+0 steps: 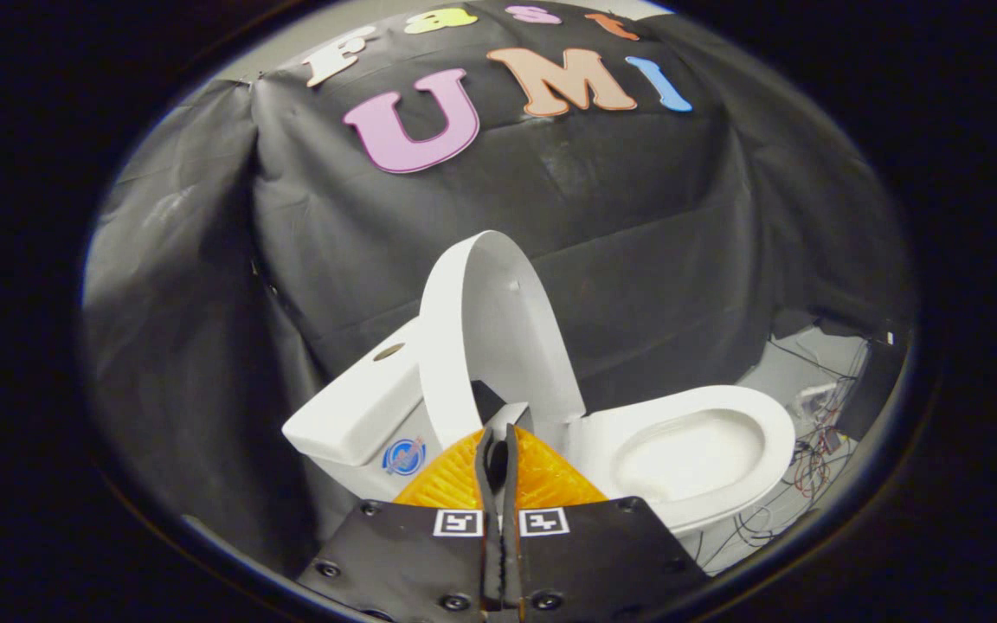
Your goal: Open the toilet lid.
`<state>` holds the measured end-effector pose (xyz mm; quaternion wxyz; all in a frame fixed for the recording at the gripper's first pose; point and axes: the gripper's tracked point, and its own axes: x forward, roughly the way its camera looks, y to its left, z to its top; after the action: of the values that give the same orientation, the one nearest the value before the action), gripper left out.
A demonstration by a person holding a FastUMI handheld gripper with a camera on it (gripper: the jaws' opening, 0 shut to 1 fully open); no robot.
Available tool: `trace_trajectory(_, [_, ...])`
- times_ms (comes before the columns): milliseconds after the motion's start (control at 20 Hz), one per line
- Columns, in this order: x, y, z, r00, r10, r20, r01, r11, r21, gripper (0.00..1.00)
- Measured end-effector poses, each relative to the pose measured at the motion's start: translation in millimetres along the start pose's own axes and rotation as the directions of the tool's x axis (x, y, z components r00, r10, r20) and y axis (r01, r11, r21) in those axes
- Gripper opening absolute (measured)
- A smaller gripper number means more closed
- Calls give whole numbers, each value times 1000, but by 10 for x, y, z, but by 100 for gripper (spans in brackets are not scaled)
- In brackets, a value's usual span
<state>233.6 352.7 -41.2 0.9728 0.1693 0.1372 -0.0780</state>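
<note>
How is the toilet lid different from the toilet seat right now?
The toilet lid stands raised, close to upright beside the tank, while the toilet seat lies flat on the bowl. The lid is a solid panel; the seat is a ring with an open middle. The claw, fingers pressed together, sits at the lid's lower edge, whereas the seat lies off to the side of it. Both are white and oval.

Round blue sticker [403, 456] on toilet tank [351, 415]: unreadable. Two square coded markers [459, 523] on gripper [503, 437], jaws closed together.
</note>
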Motion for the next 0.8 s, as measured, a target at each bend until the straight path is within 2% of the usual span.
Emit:
trace_trajectory(350, [162,369,-102,1000,25,13,-24,998,-58,1])
trace_trajectory(600, [205,432,-105,998,-33,46,37,996,-81,3])
trace_trajectory(800, [236,541,-146,998,-43,51,47,995,-83,5])
